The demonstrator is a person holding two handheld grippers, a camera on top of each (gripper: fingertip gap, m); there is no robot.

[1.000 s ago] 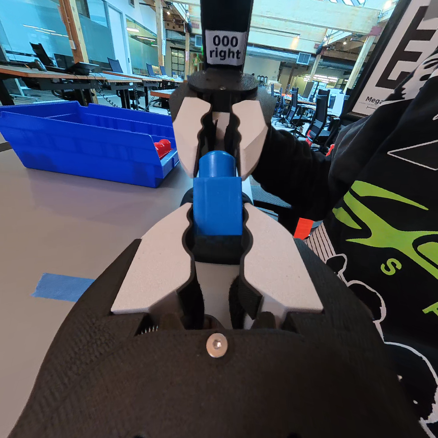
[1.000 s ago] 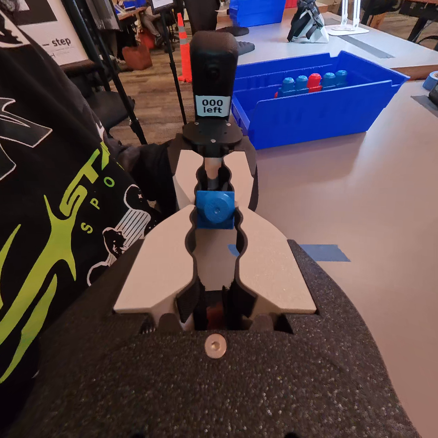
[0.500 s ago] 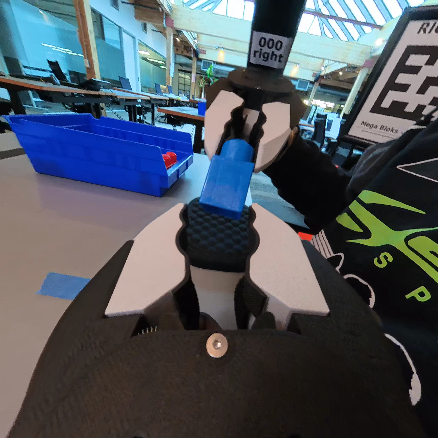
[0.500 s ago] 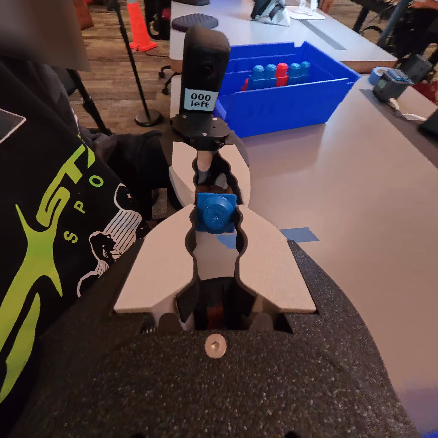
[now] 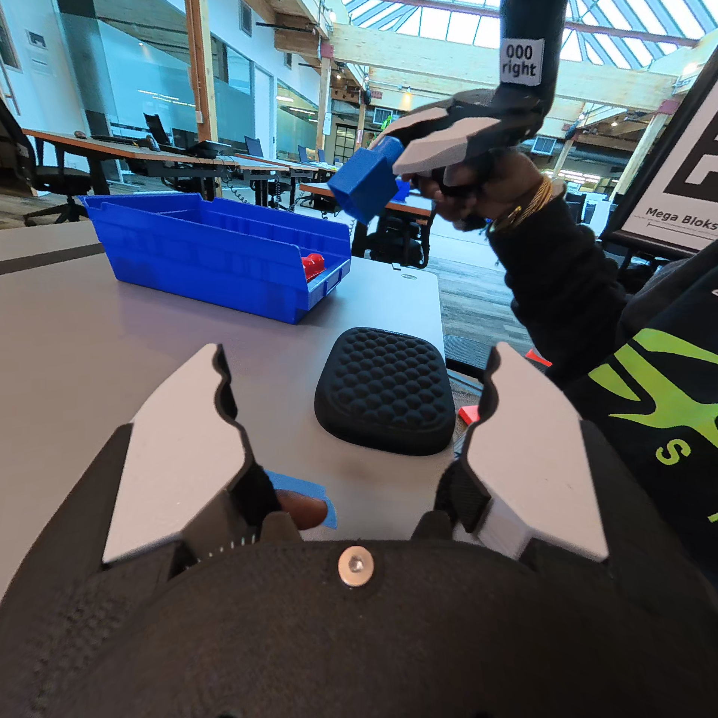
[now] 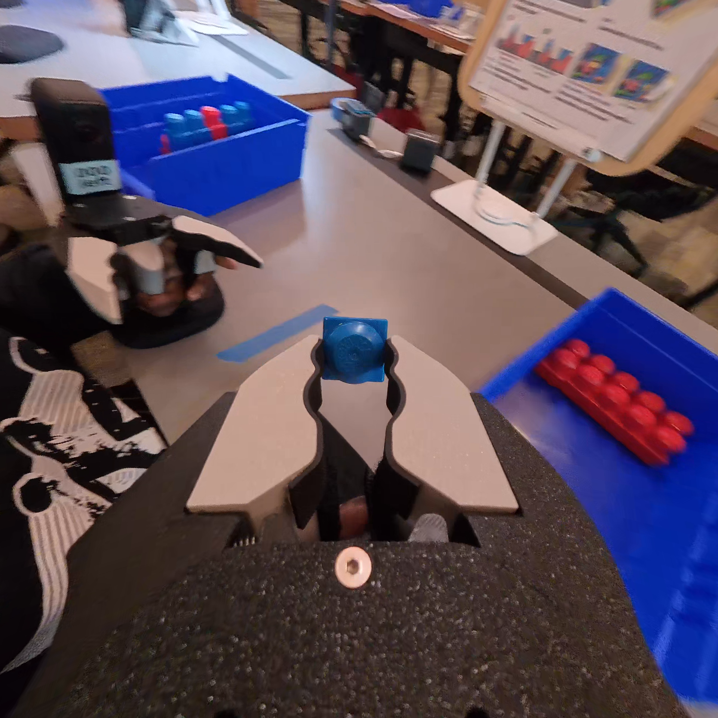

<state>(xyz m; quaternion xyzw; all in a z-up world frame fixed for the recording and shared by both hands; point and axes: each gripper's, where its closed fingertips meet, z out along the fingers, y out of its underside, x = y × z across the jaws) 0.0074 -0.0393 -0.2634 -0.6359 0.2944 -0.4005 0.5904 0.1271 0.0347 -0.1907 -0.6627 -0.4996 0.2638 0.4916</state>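
Block (image 6: 354,352), blue, clamped stud-first in right fingers (image 6: 412,373); left fingers (image 5: 194,392) spread, bare, well apart, over worktop (image 5: 97,369).

A grey desk (image 5: 97,369) carries a blue bin (image 5: 217,252) upper left, a black pad (image 5: 384,392) centre, blue tape (image 5: 307,489) below.

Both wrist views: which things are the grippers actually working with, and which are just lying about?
In use:
- blue block, clamped in the right gripper
- left gripper, open, bare, over the black pad
- blue bin of red blocks, nearest the right gripper

Lying about:
- far blue bin
- blue tape
- sign stand
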